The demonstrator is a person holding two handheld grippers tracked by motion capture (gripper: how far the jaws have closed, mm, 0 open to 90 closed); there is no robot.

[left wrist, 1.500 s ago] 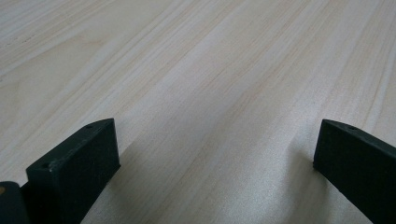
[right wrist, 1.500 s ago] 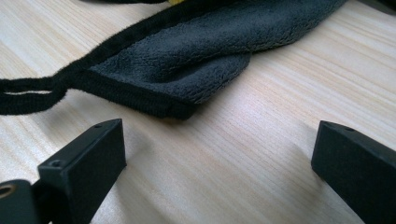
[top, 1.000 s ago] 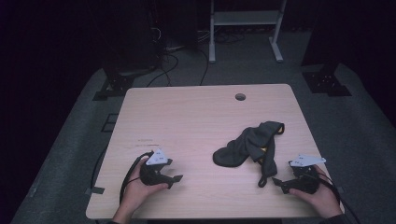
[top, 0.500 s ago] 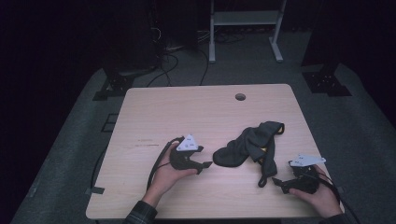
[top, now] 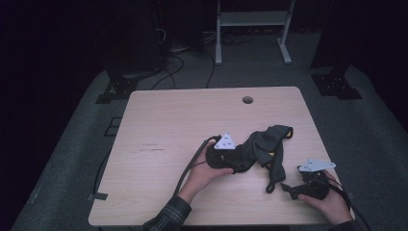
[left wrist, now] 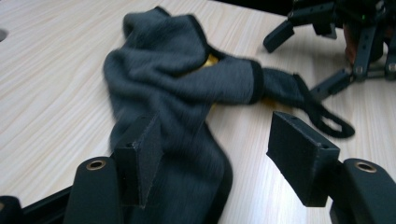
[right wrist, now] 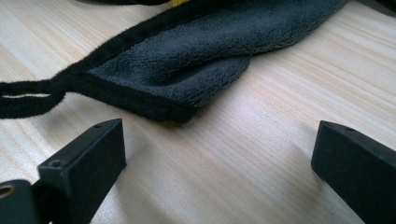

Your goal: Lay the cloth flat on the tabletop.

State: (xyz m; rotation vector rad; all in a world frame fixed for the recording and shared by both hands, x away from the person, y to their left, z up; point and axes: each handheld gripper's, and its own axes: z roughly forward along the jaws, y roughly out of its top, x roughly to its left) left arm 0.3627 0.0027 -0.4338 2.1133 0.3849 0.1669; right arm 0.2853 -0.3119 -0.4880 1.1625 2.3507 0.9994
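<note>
1. The left tongs [top: 236, 168] sit near the middle of the counter's near half, spread wide, one black jaw already against the near end of the crumpled dark grey fleece cloth with black trim and a yellow lining [top: 262, 147]; the other jaw stands clear over bare wood. I judge the step in hand to be a first pinch on that end. To do it well, slide forward until both jaws bracket a single fold, then clench low, close to the wood, so the fleece cannot slip out.

2. The cloth lies right of centre on the pale wooden counter [top: 168, 125], running from the left tongs toward the far right, with a thin black loop [top: 270, 185] trailing toward the near right corner. It is soft and bunched, so it will likely drag and unfold instead of lifting as one piece; take a thick part, not the trim alone.

3. The right tongs [top: 288, 188] rest by the near right edge, released, jaws wide apart over bare wood, just short of the cloth's flat corner [right wrist: 187, 100]. A good second hold would be that corner's hem; approach flat along the counter and avoid snagging the loop.
</note>
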